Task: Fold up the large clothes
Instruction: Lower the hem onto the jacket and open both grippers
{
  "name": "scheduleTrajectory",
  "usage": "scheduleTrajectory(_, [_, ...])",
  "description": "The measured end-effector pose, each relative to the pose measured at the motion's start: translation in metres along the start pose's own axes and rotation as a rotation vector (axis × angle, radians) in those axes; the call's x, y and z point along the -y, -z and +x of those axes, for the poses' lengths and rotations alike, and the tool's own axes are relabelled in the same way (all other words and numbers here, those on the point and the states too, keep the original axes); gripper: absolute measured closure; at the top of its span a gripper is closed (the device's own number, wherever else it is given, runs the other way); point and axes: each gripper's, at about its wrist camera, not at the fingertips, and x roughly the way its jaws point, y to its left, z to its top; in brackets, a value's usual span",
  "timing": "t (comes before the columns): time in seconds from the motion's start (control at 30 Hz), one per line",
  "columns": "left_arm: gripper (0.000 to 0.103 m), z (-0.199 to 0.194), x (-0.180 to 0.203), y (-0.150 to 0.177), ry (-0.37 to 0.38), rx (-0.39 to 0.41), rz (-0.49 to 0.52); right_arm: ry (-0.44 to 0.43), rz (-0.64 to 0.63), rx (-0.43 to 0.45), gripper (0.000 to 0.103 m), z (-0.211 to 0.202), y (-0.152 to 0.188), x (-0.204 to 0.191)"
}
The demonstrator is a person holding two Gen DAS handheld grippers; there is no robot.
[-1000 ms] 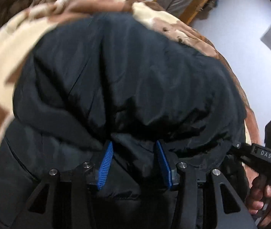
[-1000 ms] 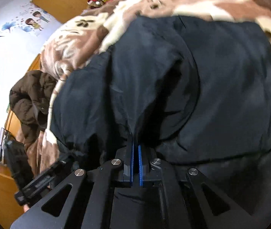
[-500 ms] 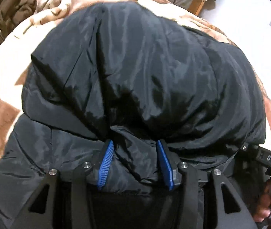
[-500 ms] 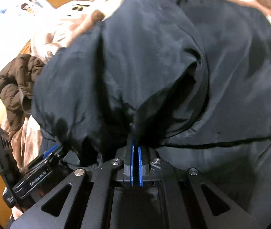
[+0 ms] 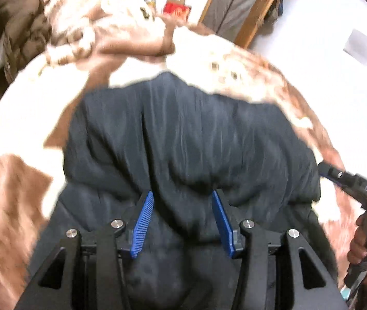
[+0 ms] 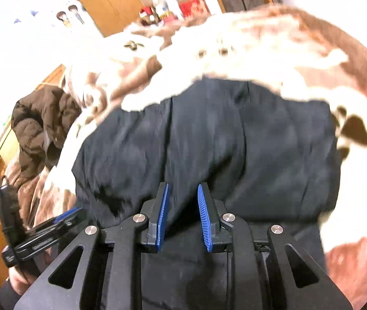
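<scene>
Left gripper point(image 5: 182, 210) half open, blue pads hugging a puffy fold of the black jacket point(image 5: 188, 139) on the brown-and-cream blanket point(image 5: 15, 108). Right gripper point(image 6: 182, 201) just opening, pads off the fabric, jacket below.

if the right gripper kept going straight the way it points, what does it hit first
Most likely the black jacket: it fills the view just past the right gripper, whose blue pads have just been opening with nothing pinched between them. The patterned blanket lies farther on. Depth is blurred.
</scene>
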Motion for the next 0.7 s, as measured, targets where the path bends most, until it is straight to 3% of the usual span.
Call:
scheduleTrajectory(0.1, [0.053,0.014,-0.007,-0.04,-0.042,0.065,0.003,0.046,-0.035,0.003,0.079,0.022,-0.02,0.0])
scheduleTrajectory(0.17, [0.053,0.04,-0.018,-0.059,-0.069,0.049,-0.032,0.075,-0.041,-0.014,0.079,0.039,-0.027,0.007])
scheduleTrajectory(0.23, [0.053,0.072,-0.029,-0.065,-0.09,0.003,-0.058,0.131,-0.039,-0.043,0.079,0.061,-0.029,0.019])
scheduleTrajectory(0.33, [0.053,0.098,-0.036,-0.039,-0.084,-0.042,-0.052,0.152,0.01,-0.081,0.078,0.08,-0.019,0.047])
scheduleTrajectory(0.47, [0.053,0.099,-0.028,-0.013,-0.089,0.0,-0.013,0.129,-0.002,-0.071,0.078,0.091,-0.002,0.062])
scheduleTrajectory(0.63, [0.054,0.086,-0.026,-0.028,-0.105,-0.041,-0.007,0.148,0.008,-0.086,0.077,0.082,-0.009,0.054])
scheduleTrajectory(0.7, [0.054,0.066,-0.024,-0.039,-0.071,-0.006,-0.001,0.136,-0.005,-0.053,0.077,0.063,-0.02,0.046])
